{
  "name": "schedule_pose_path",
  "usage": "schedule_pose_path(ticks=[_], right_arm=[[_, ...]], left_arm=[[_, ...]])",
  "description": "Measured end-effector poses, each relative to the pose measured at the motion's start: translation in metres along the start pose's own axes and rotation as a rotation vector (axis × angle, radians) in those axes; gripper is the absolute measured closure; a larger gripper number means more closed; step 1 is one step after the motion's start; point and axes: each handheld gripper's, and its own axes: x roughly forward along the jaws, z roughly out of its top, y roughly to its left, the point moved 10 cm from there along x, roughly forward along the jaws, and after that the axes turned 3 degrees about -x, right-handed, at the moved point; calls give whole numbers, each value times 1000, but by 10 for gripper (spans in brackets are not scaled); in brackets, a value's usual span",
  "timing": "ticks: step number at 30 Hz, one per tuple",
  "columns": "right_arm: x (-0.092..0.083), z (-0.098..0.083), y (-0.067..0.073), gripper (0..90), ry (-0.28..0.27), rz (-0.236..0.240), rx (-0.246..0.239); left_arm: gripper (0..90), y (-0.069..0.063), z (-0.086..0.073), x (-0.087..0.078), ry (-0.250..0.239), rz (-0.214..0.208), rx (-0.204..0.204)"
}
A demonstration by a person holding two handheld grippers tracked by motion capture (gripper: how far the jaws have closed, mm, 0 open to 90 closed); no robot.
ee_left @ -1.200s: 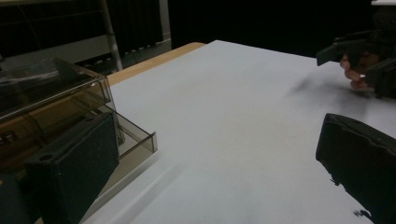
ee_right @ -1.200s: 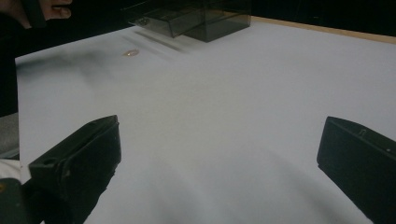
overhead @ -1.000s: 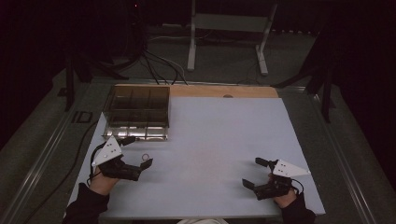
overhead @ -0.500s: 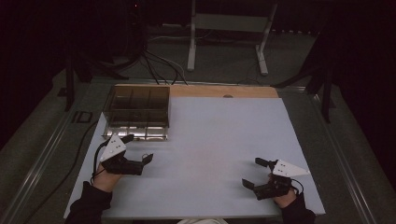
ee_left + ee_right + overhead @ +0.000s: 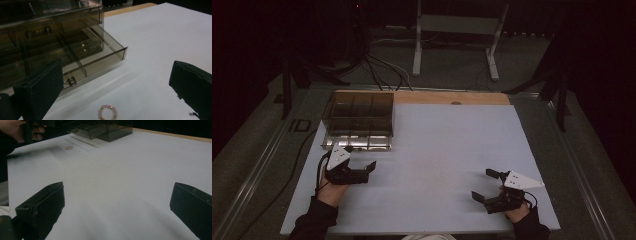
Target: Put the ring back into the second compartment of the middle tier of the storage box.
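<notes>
Smoky clear plastic box (image 5: pixel 359 121) with an open drawer sits at the white mat's (image 5: pixel 447 145) far left, a pink bead ring (image 5: pixel 108 113) lying between the left gripper's (image 5: pixel 371 171) wide, empty jaws, while the right gripper (image 5: pixel 484 186) likewise gapes wide, holding nothing.

No legible text, label, brand, number or sign is presented in any view; the worktop (image 5: pixel 447 150), the smoky compartment box (image 5: pixel 359 120) and the grey gripper plates (image 5: pixel 339 156) are seen unmarked; finer surface print cannot be resolved.
</notes>
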Motion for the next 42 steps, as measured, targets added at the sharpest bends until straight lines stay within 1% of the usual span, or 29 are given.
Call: schedule_pose_path(ticks=[3, 4, 5, 6, 7, 8, 10, 13, 14, 15, 18, 21, 22, 23, 24, 25, 26, 27, 28, 29, 30, 32, 34, 35, 36, 37, 38, 41, 42], right_arm=[[0, -1, 0, 0, 8, 0, -5], [1, -1, 1, 0, 5, 0, -5], [1, -1, 1, 0, 5, 0, -5], [1, 0, 1, 0, 4, 0, -2], [1, -1, 1, 0, 6, -2, -6], [1, -2, 0, 0, 13, -4, -5], [1, -2, 0, 0, 11, -4, -3], [0, -1, 0, 0, 6, -6, -2], [1, -2, 0, 0, 11, -4, -3], [1, -2, 0, 0, 11, -4, -3], [1, -1, 0, 0, 7, -2, -4], [1, -3, 0, 0, 19, -2, -3], [1, -2, 0, 0, 14, -2, 1], [1, -2, 0, 0, 14, -2, 1], [1, -2, 0, 0, 16, -3, -2], [1, -2, 0, 0, 16, -3, -2], [1, -3, 0, 0, 17, -1, -2], [1, -3, 0, 0, 17, -1, -2], [1, -2, 0, 0, 15, -2, 0], [1, -2, 0, 0, 15, -2, 0], [1, -2, 0, 0, 15, -3, -1], [1, -3, 0, 0, 17, -3, -3], [1, -2, 0, 0, 17, -2, -2], [1, -2, 0, 0, 16, -2, 0], [1, -3, 0, 0, 18, -3, -2], [1, -3, 0, 0, 18, -3, -2], [2, -4, 0, 0, 24, -3, -2], [1, -3, 0, 0, 19, -1, 2], [1, -3, 0, 0, 20, -1, 3]], left_arm=[[8, 2, -3, 1, 16, 15, -7], [8, 4, -5, 3, 28, 24, -25], [8, 4, -5, 3, 28, 24, -25], [8, 4, -6, 3, 32, 14, -55], [8, 5, -6, 3, 30, 20, -72], [8, 5, -5, 2, 32, 22, -85], [8, 6, -6, 2, 53, 24, -103], [9, 7, -10, 3, 91, 36, -106], [8, 8, -13, 4, 118, 43, -98], [9, 8, -13, 4, 118, 43, -98], [8, 9, -19, 7, 152, 56, -93], [9, 9, -23, 9, 177, 63, -83], [9, 12, -26, 10, 202, 79, -92], [9, 12, -26, 10, 202, 79, -92], [16, 15, -28, 10, 208, 91, -113], [33, 15, -28, 10, 208, 91, -113], [44, 17, -30, 10, 221, 99, -127], [44, 17, -30, 10, 221, 99, -127], [56, 19, -33, 10, 237, 104, -142], [70, 19, -33, 10, 237, 104, -142], [72, 20, -35, 11, 251, 107, -143], [73, 21, -35, 11, 258, 106, -143], [163, 22, -36, 11, 255, 115, -142], [171, 23, -36, 11, 259, 122, -145], [228, 25, -38, 11, 271, 133, -140], [228, 26, -38, 11, 272, 135, -138], [257, 26, -39, 11, 279, 132, -143], [296, 27, -41, 12, 291, 129, -151], [296, 27, -43, 12, 297, 120, -157]])
